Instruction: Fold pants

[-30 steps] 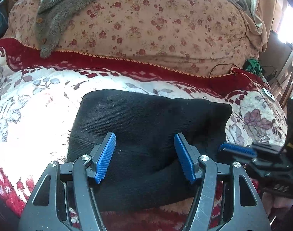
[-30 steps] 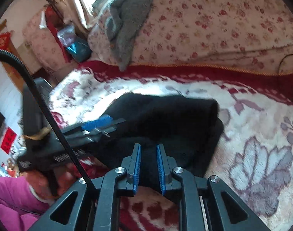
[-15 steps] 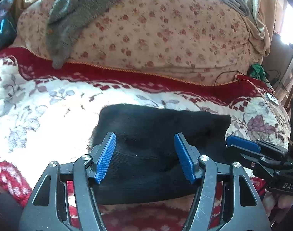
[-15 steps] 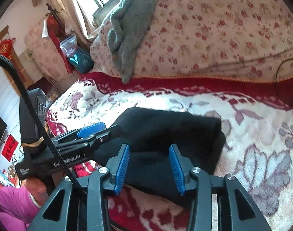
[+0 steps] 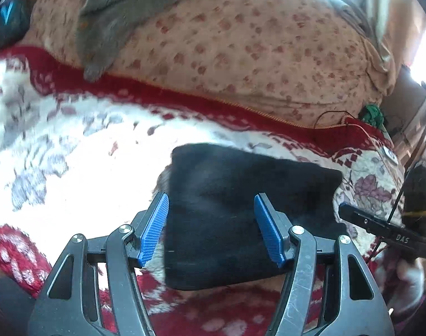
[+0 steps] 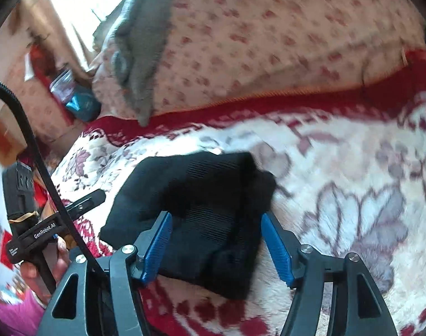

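Black pants (image 5: 240, 218), folded into a compact bundle, lying on the floral blanket (image 5: 73, 168) near its front edge, directly ahead of both grippers. Left gripper (image 5: 211, 229) spread wide, blue pads either side of the bundle, clamping nothing. Right gripper (image 6: 217, 247) likewise spread, empty, framing the bundle's near end (image 6: 201, 210). Grey garment (image 5: 112, 19) draped over the floral quilt (image 5: 240, 44) at the blanket's far edge.

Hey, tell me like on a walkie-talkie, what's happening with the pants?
Left gripper open, right gripper open. Black pants folded on blanket. Nothing blocking.
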Demonstrator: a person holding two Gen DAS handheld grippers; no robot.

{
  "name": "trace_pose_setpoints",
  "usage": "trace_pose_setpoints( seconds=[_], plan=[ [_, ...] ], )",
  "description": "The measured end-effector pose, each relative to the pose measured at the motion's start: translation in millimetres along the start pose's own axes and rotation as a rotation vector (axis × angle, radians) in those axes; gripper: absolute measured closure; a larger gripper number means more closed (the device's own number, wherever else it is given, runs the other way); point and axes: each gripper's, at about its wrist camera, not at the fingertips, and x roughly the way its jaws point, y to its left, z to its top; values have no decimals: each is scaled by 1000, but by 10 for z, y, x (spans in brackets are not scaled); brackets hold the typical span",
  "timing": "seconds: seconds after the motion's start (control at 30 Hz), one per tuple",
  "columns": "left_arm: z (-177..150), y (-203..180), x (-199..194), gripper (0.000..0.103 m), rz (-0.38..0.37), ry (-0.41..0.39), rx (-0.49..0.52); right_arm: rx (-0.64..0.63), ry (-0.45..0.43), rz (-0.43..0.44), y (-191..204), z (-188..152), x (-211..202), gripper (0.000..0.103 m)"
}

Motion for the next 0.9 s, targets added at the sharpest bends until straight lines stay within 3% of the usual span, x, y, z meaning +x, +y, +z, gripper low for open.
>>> trace_pose_setpoints(
  seconds=[0.13,0.23,0.3,0.4,0.47,0.53,0.6,0.7,0.8,0.9],
  plan=[
    [-12,227,181,40,-40,59,-75,112,56,69,-249,-73,232,37],
    [-32,254,348,39,-59,105,-63,145,71,146,-283,-96,370,33],
    [-43,256,442,28,-94,114,-64,160,69,184,-310,-89,452,33],
    [-38,284,615,20,-146,152,-87,206,52,244,-391,-88,525,41],
    [-44,279,633,20,-164,114,-103,173,42,251,-373,-97,526,48],
    [-55,190,633,27,-158,103,-49,181,30,275,-387,-132,501,53],
    [-43,146,590,47,-164,99,-36,199,24,297,-397,-136,453,59],
    [14,164,490,64,-185,97,-36,195,5,333,-323,-61,356,64],
    [117,310,335,68,-209,75,-70,167,-7,371,-166,61,289,67],
    [245,485,96,69,-177,6,-76,120,-4,414,109,181,358,67]
  ],
)
